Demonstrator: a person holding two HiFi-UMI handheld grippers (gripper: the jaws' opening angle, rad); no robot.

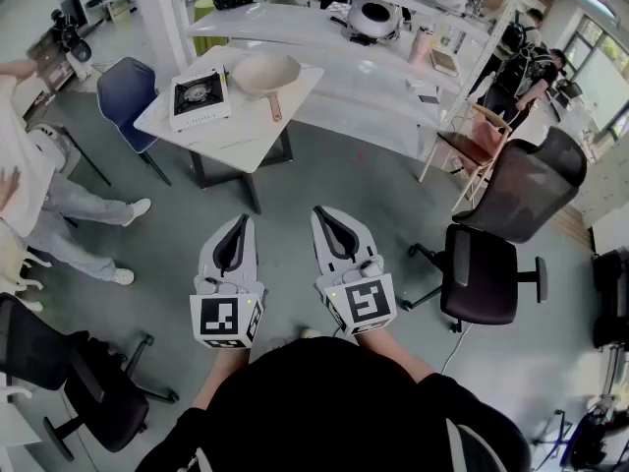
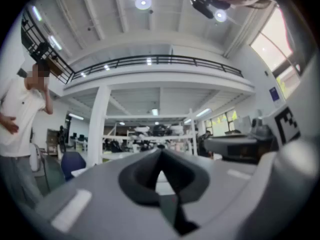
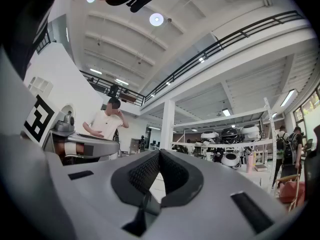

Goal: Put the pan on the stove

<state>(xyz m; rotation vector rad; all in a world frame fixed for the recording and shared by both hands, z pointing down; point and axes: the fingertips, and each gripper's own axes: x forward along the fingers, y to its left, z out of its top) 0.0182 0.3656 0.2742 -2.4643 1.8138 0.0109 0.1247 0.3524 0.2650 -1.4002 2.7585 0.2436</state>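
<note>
A beige pan (image 1: 267,73) with a brown handle lies on the white table (image 1: 246,136) in the head view, just right of a white portable stove (image 1: 200,96) with a black burner. My left gripper (image 1: 243,221) and right gripper (image 1: 322,214) hang side by side over the grey floor, well short of the table. Both are shut with nothing between the jaws. In the left gripper view the left gripper (image 2: 160,151) points level at the room; the right gripper (image 3: 159,153) does the same in its own view.
A blue chair (image 1: 128,91) stands left of the table. Black office chairs (image 1: 482,268) are at right, another black chair (image 1: 79,382) at lower left. A person in white (image 1: 39,200) stands at left. White shelving (image 1: 383,18) with appliances runs behind the table.
</note>
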